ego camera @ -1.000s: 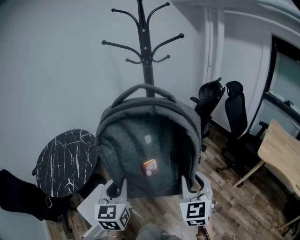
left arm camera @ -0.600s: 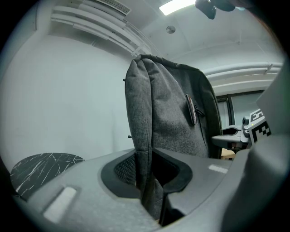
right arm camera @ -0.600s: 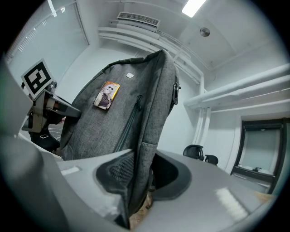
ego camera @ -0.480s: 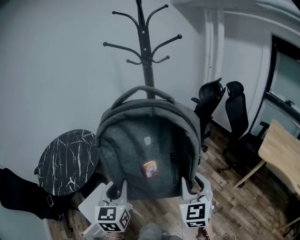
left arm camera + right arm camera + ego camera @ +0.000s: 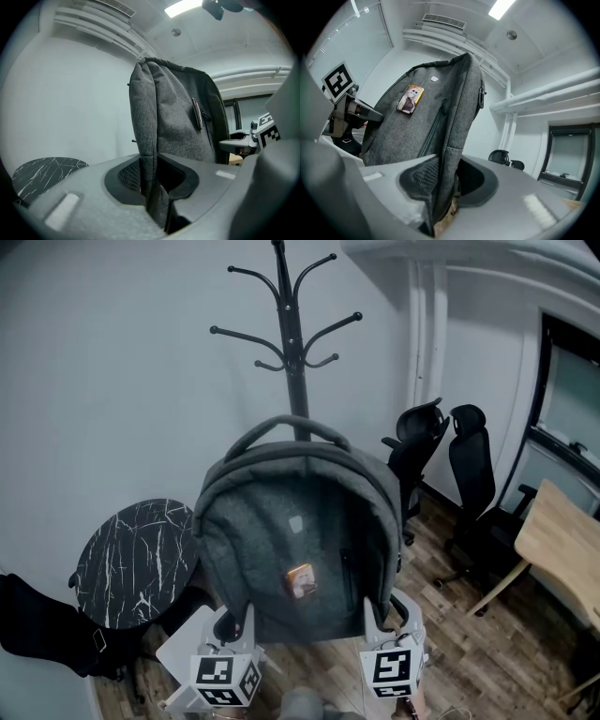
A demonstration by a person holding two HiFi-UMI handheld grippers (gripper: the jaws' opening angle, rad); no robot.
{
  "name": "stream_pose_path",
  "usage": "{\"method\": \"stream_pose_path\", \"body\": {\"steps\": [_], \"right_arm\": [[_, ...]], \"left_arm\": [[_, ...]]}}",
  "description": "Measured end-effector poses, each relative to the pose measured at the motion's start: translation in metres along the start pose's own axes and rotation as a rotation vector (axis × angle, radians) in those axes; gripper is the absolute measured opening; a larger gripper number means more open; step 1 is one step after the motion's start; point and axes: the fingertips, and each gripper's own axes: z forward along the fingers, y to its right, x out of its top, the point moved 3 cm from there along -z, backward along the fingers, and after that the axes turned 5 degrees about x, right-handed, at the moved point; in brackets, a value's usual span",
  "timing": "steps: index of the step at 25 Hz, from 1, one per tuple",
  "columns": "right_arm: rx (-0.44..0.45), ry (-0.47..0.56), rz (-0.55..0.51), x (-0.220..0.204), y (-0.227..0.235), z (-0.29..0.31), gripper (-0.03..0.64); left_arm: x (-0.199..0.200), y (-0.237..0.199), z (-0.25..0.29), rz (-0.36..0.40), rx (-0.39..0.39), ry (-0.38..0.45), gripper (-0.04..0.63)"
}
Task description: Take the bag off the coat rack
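A grey backpack (image 5: 296, 554) with a small picture tag on its front hangs in the air between my two grippers, in front of the black coat rack (image 5: 292, 343) and apart from its hooks. My left gripper (image 5: 236, 624) is shut on the backpack's left lower side, the grey fabric (image 5: 149, 187) pinched between its pads. My right gripper (image 5: 379, 617) is shut on the right lower side, the bag's edge (image 5: 445, 183) running down between its jaws. The bag's top handle (image 5: 286, 427) stands free in front of the rack's pole.
A round black marble-top table (image 5: 131, 563) stands at the lower left by the white wall. Two black office chairs (image 5: 450, 474) are to the right of the rack, and a wooden desk (image 5: 562, 545) is at the far right over a wood floor.
The backpack and both grippers have drifted slightly toward me and away from the rack; the grip on both sides is the same.
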Motion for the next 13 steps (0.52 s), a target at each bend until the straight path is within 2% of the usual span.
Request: {"method": "stream_pose_path", "body": {"steps": [13], "right_arm": [[-0.001, 0.015, 0.000, 0.003, -0.011, -0.020, 0.104]], "left_arm": [[-0.001, 0.000, -0.025, 0.004, -0.004, 0.011, 0.072]]}}
